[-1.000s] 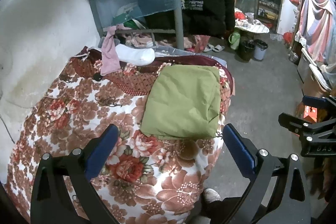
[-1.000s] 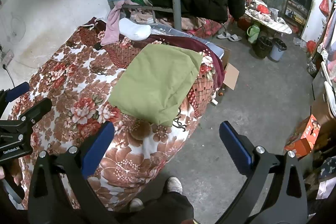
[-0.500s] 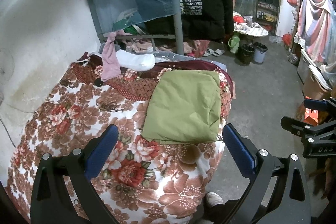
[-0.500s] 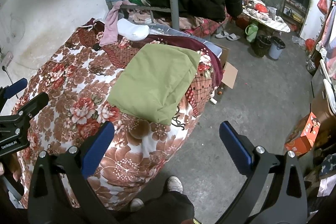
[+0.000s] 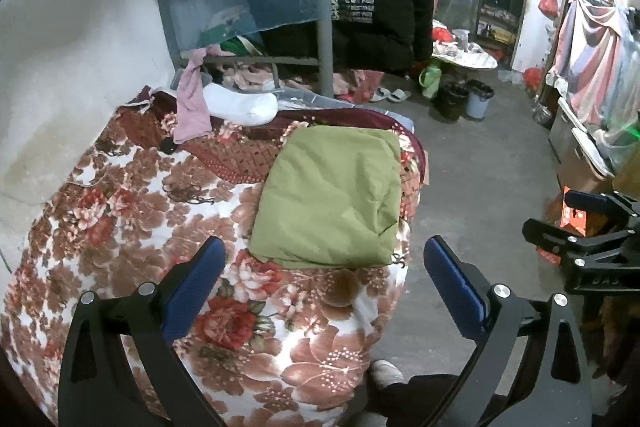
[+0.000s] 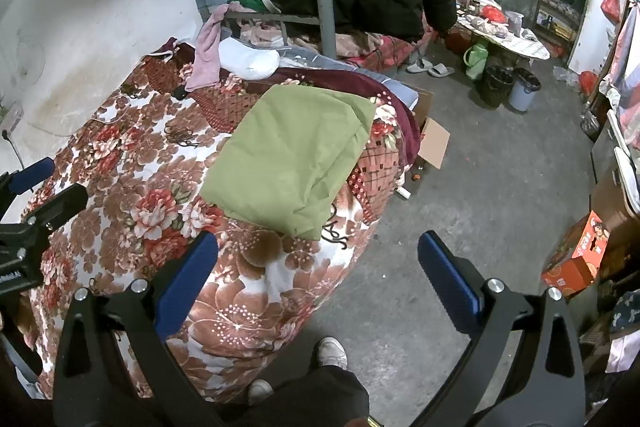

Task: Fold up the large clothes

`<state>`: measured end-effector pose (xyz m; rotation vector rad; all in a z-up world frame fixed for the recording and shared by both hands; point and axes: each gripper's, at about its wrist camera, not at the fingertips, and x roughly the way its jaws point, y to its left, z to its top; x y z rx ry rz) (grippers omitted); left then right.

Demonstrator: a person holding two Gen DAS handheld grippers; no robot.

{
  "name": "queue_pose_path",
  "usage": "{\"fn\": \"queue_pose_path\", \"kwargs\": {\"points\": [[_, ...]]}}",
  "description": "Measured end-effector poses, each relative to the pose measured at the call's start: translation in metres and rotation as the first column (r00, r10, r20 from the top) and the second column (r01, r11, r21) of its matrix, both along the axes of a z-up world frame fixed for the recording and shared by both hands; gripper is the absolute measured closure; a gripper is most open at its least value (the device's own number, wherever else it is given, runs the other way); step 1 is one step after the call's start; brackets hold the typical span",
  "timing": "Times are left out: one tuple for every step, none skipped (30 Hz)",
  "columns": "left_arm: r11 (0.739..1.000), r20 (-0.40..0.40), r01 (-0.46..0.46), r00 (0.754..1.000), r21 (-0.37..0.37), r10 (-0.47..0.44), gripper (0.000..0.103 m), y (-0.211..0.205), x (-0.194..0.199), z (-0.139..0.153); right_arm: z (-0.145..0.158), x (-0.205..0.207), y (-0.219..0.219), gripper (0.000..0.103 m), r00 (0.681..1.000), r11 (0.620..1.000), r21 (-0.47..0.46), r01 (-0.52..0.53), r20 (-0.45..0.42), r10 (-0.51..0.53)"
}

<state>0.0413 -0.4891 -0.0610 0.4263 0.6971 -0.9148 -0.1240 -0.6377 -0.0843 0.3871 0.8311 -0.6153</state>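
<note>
Green folded garment (image 5: 332,195) lies on bed beyond both gaping, empty grippers.

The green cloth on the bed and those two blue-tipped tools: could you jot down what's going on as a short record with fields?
garment: green cloth, folded into a rectangle
rests on: floral blanket, near the bed's floor-side edge
left gripper: jaws open, holding nothing, clear of the cloth
right gripper: jaws open, holding nothing, clear of the cloth
behind the cloth: white pillow, pink garment
</note>
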Motion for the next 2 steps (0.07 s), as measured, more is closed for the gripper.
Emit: {"fn": "queue_pose_path", "kwargs": {"points": [[1.0,0.006,-0.001,1.0,0.0,0.001,0.006,-0.0001,0.0001,0.0002,-0.0001,-0.001,-0.0006,0.005,1.0,1.0,0.0,0.003,0.001,-0.003],[1.0,0.009,-0.002,1.0,-0.003,0.002,0.005,0.0,0.0006,0.0005,0.0002,-0.0025,-0.0013,0.005,1.0,1.0,0.001,0.008,0.0,-0.008]]}}
